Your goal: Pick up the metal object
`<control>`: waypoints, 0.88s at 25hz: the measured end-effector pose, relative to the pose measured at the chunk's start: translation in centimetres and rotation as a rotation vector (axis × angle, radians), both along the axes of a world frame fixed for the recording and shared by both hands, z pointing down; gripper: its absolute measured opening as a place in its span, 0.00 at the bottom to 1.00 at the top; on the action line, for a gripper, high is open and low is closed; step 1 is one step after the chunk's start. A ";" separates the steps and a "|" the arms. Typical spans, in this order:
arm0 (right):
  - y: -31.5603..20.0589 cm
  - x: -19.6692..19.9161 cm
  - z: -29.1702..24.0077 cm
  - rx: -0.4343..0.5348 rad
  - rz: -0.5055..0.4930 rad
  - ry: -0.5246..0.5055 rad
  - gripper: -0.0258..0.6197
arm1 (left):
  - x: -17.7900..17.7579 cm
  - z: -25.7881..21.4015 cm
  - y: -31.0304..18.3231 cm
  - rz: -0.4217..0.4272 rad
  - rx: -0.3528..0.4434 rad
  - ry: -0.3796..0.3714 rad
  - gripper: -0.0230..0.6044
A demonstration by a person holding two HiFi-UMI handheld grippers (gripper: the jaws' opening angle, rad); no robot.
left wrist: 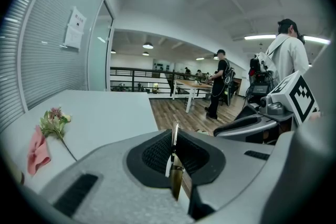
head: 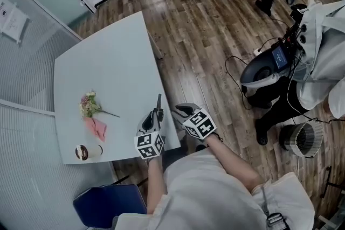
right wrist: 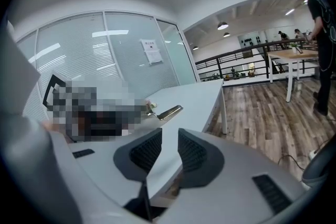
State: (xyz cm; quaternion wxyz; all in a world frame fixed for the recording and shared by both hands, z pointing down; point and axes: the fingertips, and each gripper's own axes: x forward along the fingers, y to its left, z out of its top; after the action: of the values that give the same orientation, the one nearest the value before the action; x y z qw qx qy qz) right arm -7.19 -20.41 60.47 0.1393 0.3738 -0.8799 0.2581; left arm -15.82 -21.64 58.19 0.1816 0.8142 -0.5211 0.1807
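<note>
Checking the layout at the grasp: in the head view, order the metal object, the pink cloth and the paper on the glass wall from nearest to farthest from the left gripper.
1. Metal object: clamped in the left gripper, at the table edge.
2. Pink cloth: on the table, off to the left.
3. Paper: far left, on the glass wall past the table.

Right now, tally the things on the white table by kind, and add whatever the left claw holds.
Flower sprig: 1
Pink cloth: 1
Small cup: 1
Metal object, gripped in the left claw: 1
Total: 4
</note>
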 end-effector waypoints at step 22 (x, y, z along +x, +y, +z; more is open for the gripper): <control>-0.3 0.3 -0.5 -0.008 -0.024 -0.003 0.04 | 1.3 -1.3 -0.6 0.013 0.003 0.016 0.07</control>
State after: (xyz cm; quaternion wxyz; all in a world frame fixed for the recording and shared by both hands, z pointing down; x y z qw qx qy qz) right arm -6.93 -20.67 60.00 0.1428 0.3622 -0.8835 0.2606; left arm -14.54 -22.26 56.91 0.1834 0.8192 -0.5145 0.1747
